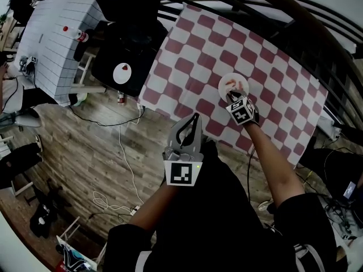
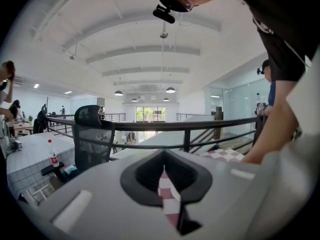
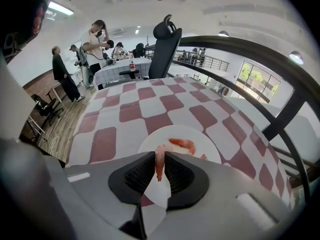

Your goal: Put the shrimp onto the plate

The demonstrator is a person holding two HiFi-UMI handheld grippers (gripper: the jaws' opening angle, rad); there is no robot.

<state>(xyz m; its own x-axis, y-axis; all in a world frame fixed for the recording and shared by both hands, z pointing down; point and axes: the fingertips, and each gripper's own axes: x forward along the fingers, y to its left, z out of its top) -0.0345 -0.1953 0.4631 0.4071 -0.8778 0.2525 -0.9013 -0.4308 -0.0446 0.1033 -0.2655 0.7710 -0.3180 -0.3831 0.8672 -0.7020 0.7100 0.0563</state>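
Observation:
A pale pink shrimp (image 3: 159, 156) hangs tail-down between the dark pads of my right gripper (image 3: 160, 165), which is shut on it just above the near side of the small white plate (image 3: 202, 143). A second orange-pink shrimp (image 3: 182, 144) lies on that plate. In the head view the plate (image 1: 225, 80) sits mid-table on the red-and-white checked cloth (image 1: 198, 55), with my right gripper (image 1: 232, 97) at its near rim. My left gripper (image 1: 194, 118) hovers over the table's near edge, its jaws together with nothing between them; in its own view the left gripper (image 2: 165, 176) shows only a sliver of cloth.
A black office chair (image 1: 125, 67) stands left of the table, beside a white tiled table (image 1: 54, 38) carrying a bottle (image 1: 80, 35). A dark railing (image 1: 266, 7) runs along the table's far side. Cables (image 1: 122, 163) trail over the wooden floor. People (image 3: 95, 44) stand far off.

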